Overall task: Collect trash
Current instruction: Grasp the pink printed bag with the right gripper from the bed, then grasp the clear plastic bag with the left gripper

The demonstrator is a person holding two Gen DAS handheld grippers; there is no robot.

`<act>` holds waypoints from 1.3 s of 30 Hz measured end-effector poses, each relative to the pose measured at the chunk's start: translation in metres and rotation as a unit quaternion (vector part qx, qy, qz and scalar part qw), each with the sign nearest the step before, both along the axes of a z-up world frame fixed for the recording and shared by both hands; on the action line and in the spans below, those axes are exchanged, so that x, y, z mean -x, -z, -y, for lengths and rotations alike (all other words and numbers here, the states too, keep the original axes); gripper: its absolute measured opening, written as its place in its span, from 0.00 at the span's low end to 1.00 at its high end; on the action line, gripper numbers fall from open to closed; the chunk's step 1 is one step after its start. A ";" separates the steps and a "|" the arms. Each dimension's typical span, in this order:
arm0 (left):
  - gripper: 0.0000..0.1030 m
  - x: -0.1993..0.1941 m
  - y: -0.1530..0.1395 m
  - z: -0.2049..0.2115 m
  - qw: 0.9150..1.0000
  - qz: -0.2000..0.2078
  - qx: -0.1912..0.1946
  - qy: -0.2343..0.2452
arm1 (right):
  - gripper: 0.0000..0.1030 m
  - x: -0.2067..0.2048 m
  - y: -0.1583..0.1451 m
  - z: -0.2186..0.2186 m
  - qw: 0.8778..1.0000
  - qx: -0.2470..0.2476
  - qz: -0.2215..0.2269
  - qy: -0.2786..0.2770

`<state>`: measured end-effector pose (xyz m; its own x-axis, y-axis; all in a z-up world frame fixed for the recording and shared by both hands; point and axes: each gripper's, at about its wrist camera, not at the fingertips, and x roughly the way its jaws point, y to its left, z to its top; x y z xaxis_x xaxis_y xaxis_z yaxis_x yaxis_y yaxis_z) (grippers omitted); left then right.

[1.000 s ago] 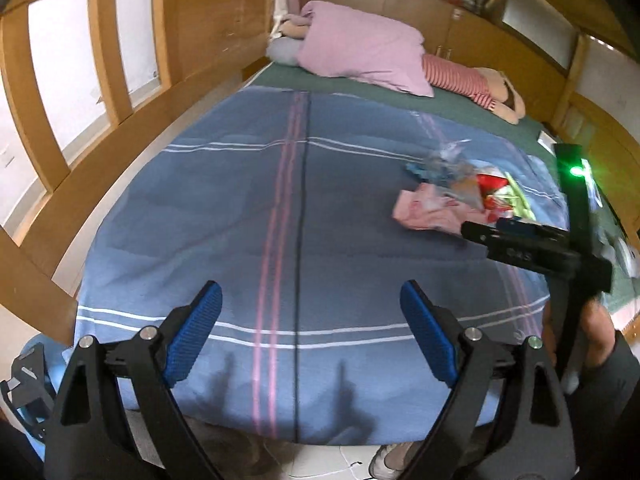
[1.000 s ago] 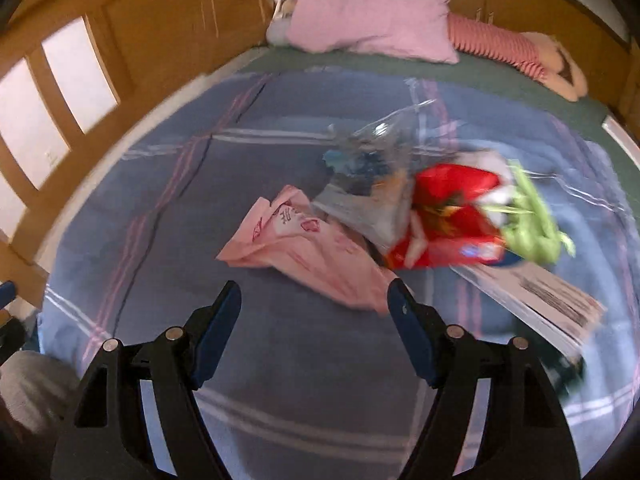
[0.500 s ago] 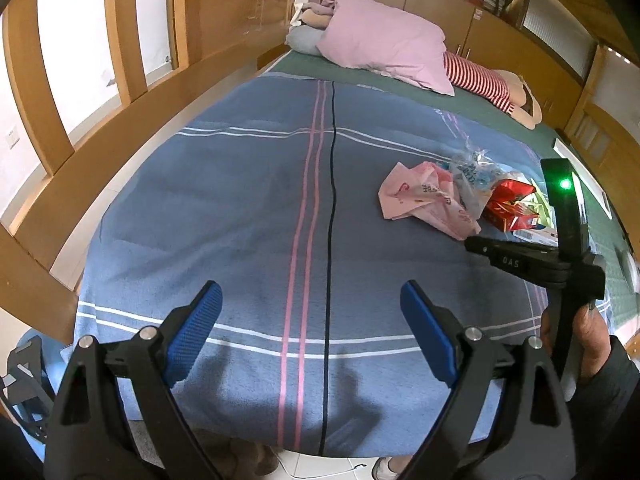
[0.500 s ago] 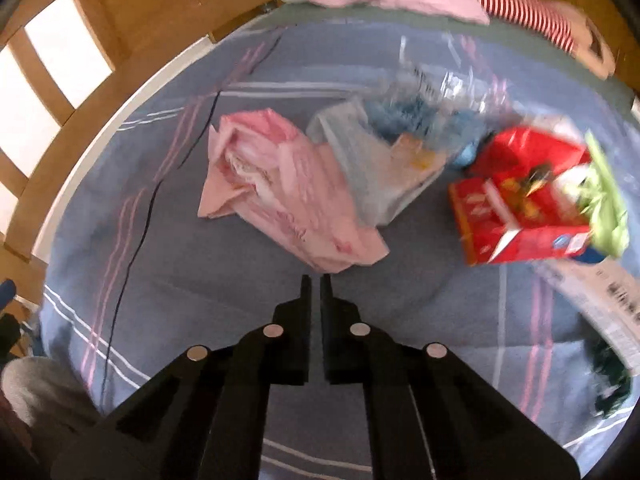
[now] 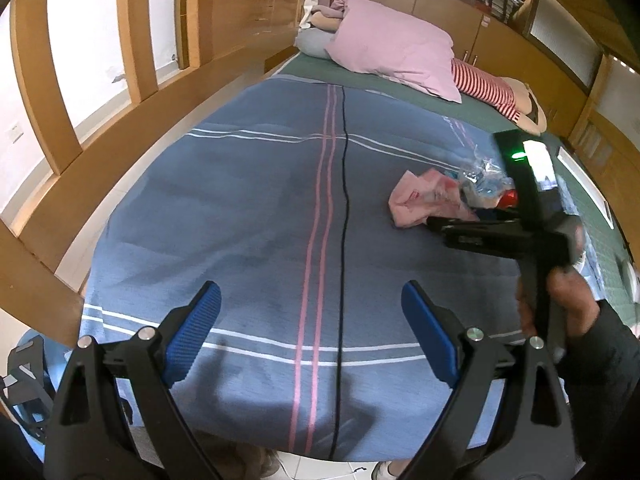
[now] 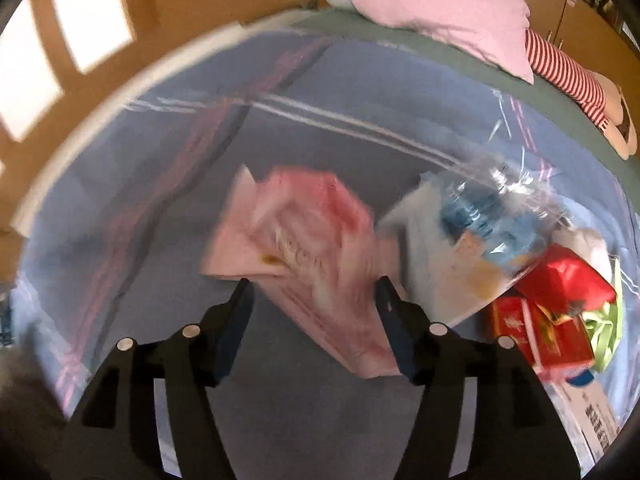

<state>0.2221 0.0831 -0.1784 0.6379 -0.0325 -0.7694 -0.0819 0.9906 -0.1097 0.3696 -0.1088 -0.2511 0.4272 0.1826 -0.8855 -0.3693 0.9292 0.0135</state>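
A pile of trash lies on the blue striped blanket (image 5: 248, 216): a crumpled pink plastic bag (image 6: 304, 256) (image 5: 424, 200), a clear crinkled bag with blue and white packets (image 6: 484, 232), a red box (image 6: 548, 320) and a green wrapper (image 6: 604, 328). My right gripper (image 6: 312, 312) hangs over the near end of the pink bag. Its jaws are opening, with the bag between them and the pads apart from it. Near the foot of the bed my left gripper (image 5: 310, 336) is open and holds nothing.
A wooden rail (image 5: 132, 92) runs along the bed's left side. A pink pillow (image 5: 396, 52) and a striped doll (image 5: 496, 96) lie at the head. White printed paper (image 6: 592, 408) lies at the pile's right edge. A hand (image 5: 560, 300) holds the right gripper's handle.
My right gripper shut half a second ago and has since spread its jaws. It moved closer to the pink bag, which now fills the view between the fingers. The left gripper kept its place.
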 end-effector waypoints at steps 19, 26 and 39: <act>0.89 -0.056 0.009 0.078 0.995 -0.001 0.007 0.097 | 0.17 0.146 -0.071 0.139 0.961 -0.218 0.049 0.166; 0.89 -0.125 0.029 0.154 0.987 0.013 -0.019 0.156 | 0.17 0.156 -0.070 0.187 0.934 -0.268 0.068 0.224; 0.85 -0.209 0.091 0.234 0.970 -0.026 -0.081 0.226 | 0.17 0.172 -0.070 0.218 0.919 -0.309 0.077 0.232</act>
<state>0.4313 -0.1505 -0.2696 0.5472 -0.1767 -0.8181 0.3639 0.9305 0.0424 0.1979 -0.3263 -0.1814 0.6975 0.3971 -0.5964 0.0223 0.8199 0.5720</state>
